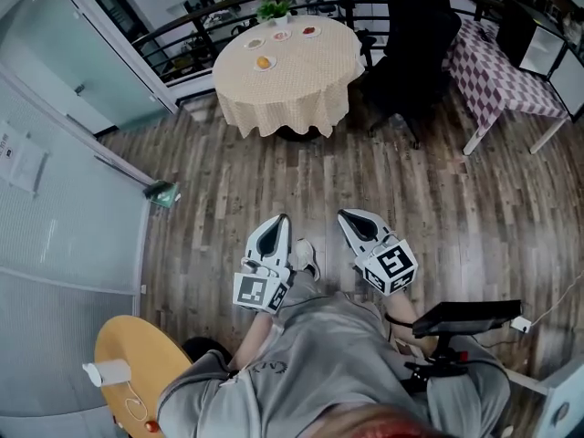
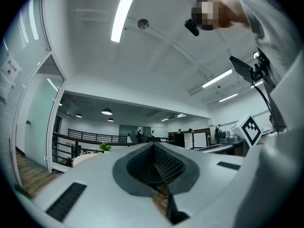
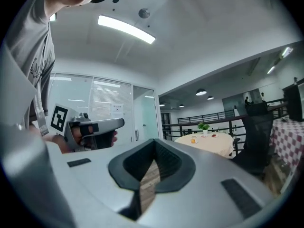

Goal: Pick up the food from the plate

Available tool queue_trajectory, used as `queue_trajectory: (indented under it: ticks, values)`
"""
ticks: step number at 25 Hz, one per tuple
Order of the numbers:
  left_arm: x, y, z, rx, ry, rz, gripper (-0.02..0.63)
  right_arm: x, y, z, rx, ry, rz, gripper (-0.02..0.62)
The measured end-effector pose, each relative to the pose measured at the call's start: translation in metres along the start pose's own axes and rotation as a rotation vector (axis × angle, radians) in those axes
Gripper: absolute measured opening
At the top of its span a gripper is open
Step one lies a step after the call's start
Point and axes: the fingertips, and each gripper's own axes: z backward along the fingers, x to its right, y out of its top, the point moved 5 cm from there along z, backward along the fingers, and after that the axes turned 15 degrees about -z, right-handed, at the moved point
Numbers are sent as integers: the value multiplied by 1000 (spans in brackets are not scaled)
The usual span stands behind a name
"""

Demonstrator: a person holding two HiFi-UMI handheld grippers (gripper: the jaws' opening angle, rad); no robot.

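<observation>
Food (image 1: 264, 62) waits on the round counter (image 1: 292, 85), far off at twelve o'clock. I hold the left gripper (image 1: 276, 222) and right gripper (image 1: 349, 217) near my body, fingers clenched on nothing, since I'm too far to reach.

Left claw (image 1: 275, 230) and right claw (image 1: 357, 223) held side by side before the torso, both pointing forward, jaws fully together.

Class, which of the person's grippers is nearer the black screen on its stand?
Right. The right gripper is held close to the black screen, up and to its left in the head view; the left gripper sits farther over, beyond the right one.
</observation>
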Motion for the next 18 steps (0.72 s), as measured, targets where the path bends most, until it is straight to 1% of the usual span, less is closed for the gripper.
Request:
queue_trajectory:
  ticks: [4,8,12,15,18]
  values:
    - [-11,-15,-18,-6,-3,2,5,21,-2,-16,-7,-36,-2,15]
    - [-29,-29,-35,-14,-7,21,5,35,8,-39,29,-90,0,15]
    - [-55,-41,-60,-1,-7,30,5,54,24,-67,75,-174,17,15]
    - [-76,-47,-85,11,-9,24,5,71,34,-91,83,-236,15,15]
    - [-99,-53,-107,17,-18,33,5,86,42,-120,74,-262,-6,15]
